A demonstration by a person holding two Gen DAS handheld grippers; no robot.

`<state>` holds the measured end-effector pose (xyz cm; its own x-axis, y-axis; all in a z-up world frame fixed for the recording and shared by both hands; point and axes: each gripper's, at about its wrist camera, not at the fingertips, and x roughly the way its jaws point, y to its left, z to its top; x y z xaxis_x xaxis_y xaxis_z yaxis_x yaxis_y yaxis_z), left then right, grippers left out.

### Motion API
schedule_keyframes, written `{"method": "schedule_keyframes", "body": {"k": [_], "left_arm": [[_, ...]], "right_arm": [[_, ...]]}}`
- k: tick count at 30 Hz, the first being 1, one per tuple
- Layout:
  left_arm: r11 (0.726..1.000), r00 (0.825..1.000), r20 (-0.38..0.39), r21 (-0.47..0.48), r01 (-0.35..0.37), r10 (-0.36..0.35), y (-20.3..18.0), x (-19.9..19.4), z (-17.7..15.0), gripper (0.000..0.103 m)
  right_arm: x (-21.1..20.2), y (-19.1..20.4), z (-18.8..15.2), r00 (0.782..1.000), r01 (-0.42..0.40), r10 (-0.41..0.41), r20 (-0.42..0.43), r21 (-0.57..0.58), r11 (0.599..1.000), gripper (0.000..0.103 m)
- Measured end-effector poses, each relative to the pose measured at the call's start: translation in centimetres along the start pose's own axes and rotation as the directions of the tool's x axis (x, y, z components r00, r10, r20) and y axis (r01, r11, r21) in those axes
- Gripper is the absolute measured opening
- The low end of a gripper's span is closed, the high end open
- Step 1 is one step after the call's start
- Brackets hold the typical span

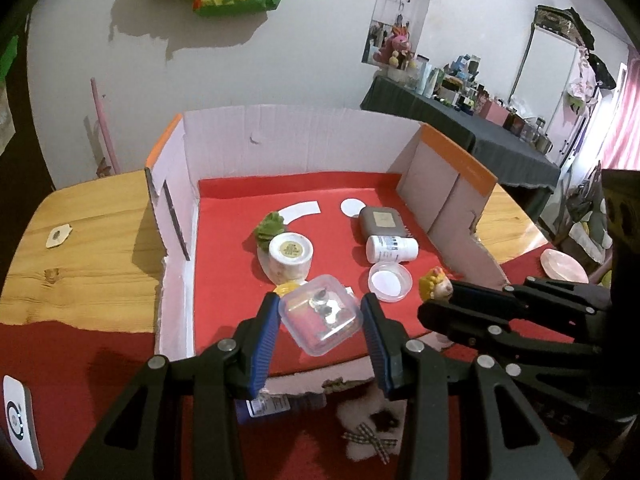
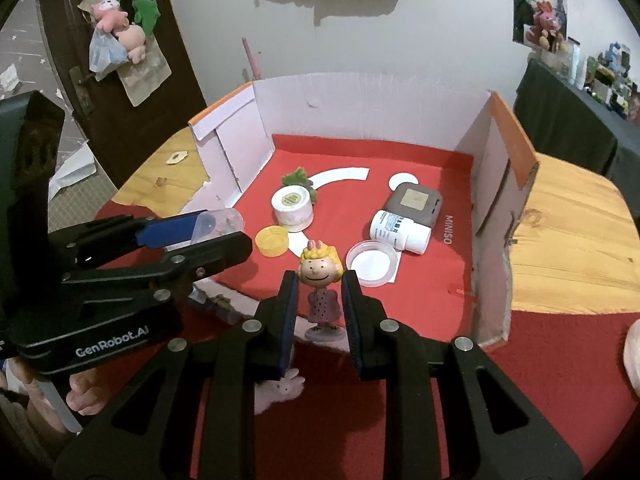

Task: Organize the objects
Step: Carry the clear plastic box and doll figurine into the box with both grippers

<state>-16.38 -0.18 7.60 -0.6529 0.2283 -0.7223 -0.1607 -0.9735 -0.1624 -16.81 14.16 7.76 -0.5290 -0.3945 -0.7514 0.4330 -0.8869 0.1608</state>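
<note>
Clear plastic box [image 1: 320, 318] is gripped by left gripper [image 1: 320, 320] over cardboard tray [image 1: 304, 140] front edge; blonde figurine [image 2: 321, 292] is clamped by right gripper [image 2: 320, 308] beside it.

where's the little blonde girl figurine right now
The blonde girl figurine is clamped upright in the right gripper, held over the cardboard box's near edge, just in front of the clear round lid and the yellow cap.

Clear lidded box [image 1: 320, 316] tilted, held above tray; blonde figurine [image 2: 322, 290] upright, gripped
</note>
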Motion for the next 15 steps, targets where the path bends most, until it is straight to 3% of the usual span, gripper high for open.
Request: {"method": "schedule_keyframes", "body": {"k": [15], "left_arm": [[1.0, 0.998, -0.056, 0.013, 0.003, -0.003, 0.4, 1.9, -0.3, 0.043]], "right_arm": [[3.8, -0.8, 0.0, 0.994, -0.035, 0.038, -0.098, 0.026, 0.999, 0.021]]}}
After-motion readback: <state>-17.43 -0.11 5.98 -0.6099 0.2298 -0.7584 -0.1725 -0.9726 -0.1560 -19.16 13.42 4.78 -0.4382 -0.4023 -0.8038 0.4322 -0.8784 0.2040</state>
